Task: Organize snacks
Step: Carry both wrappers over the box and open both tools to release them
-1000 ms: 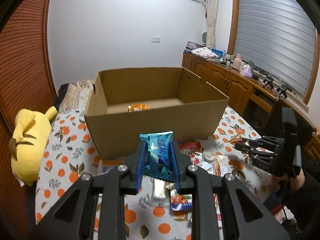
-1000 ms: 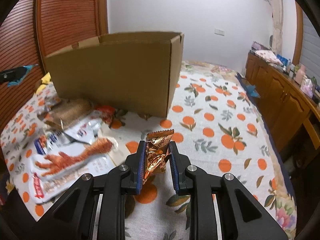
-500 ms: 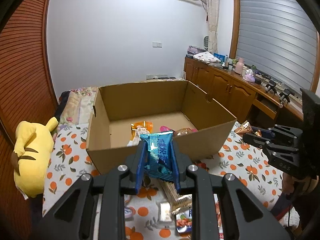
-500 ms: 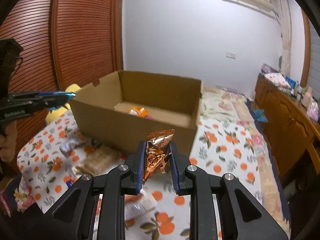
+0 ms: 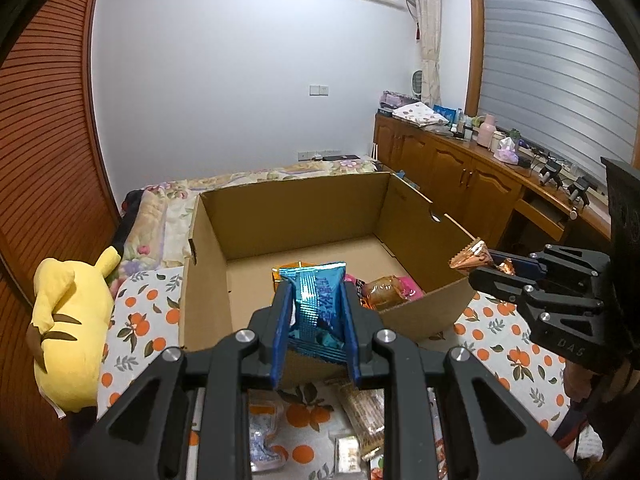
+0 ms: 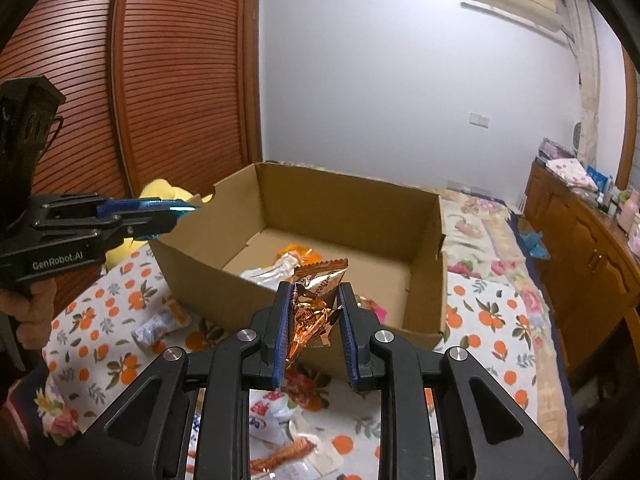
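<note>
An open cardboard box [image 5: 424,312] stands on a bed with an orange-print sheet; it also shows in the right wrist view [image 6: 424,280]. Several snack packets lie inside it. My left gripper [image 5: 316,312] is shut on a blue foil packet [image 5: 316,300] held above the box's near edge. My right gripper [image 6: 314,316] is shut on a copper foil packet [image 6: 314,304] held above the box's near wall. Each gripper shows in the other's view: the right one [image 5: 496,268] over the box's right corner, the left one [image 6: 168,210] over its left corner.
Loose snack packets [image 5: 360,412] lie on the sheet [image 6: 496,344] in front of the box. A yellow plush toy [image 5: 68,320] lies at the left of the bed. Wooden cabinets [image 5: 460,184] run along the right wall. A slatted wooden wardrobe [image 6: 172,88] stands on the left.
Both grippers have risen from the sheet with their packets and moved over the box's near edge. The box's inside now shows from above.
</note>
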A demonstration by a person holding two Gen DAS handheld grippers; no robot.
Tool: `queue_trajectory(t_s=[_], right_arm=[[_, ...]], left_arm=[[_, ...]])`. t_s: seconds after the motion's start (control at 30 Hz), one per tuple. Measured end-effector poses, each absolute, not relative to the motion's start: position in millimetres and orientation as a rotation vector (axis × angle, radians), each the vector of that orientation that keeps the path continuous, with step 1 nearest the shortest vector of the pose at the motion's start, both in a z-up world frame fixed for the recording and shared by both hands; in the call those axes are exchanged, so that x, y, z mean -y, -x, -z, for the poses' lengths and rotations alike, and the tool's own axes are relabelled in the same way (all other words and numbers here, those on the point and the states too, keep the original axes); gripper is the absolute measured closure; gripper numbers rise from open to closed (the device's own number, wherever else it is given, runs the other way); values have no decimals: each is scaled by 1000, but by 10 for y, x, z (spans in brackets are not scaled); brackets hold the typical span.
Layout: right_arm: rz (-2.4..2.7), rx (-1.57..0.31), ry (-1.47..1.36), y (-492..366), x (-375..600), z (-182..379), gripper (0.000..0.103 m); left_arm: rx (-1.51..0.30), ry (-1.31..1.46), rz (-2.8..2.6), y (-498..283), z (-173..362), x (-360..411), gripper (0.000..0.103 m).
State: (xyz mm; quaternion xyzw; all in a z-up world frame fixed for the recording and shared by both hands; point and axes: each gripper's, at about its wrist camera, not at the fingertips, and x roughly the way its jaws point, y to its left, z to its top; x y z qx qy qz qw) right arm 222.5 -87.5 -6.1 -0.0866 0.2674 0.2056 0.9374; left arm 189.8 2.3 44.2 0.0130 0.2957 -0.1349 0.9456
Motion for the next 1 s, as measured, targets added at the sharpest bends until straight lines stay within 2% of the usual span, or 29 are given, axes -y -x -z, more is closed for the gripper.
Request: queue_trajectory(t_s=[0.67, 1.0], right_arm=[[-380, -644, 112, -2694, 954, 168, 82], [-380, -690, 72, -2912, 876, 185, 82]], left_arm=[[-636, -16, 266, -2239, -246, 155, 81], [-639, -11, 225, -2405, -207, 111, 73]])
